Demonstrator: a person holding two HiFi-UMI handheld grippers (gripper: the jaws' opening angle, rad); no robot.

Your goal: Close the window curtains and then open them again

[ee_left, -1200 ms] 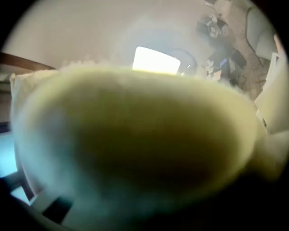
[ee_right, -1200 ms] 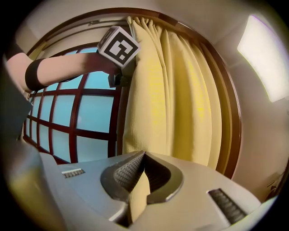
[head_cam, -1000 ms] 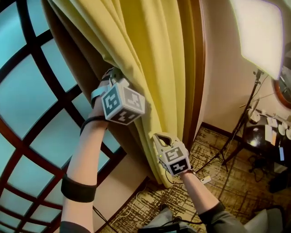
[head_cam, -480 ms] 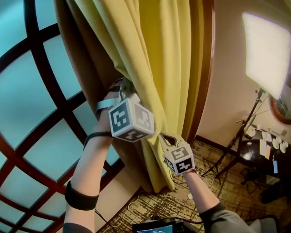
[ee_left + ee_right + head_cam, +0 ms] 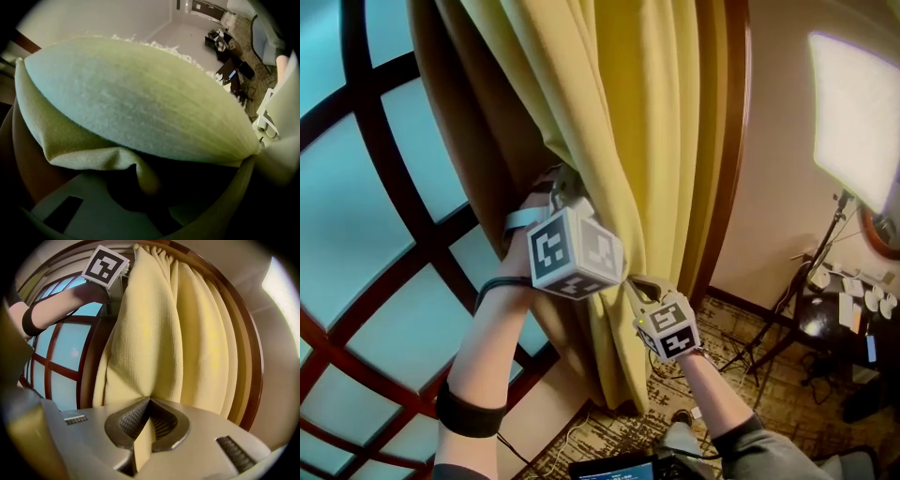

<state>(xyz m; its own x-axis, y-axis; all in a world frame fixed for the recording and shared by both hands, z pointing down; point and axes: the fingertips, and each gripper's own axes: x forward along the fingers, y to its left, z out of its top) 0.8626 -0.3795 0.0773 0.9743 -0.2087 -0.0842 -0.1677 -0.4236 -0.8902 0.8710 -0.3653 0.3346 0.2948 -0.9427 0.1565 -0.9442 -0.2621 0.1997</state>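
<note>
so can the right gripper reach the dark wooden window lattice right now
Probably not: the right gripper is shut on a fold of the yellow fabric curtain, and the lattice lies past that bunched fabric.

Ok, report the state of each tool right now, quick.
Left tool: closed, pinching a fold of the yellow curtain.
Right tool: closed on the same curtain, lower down.
</note>
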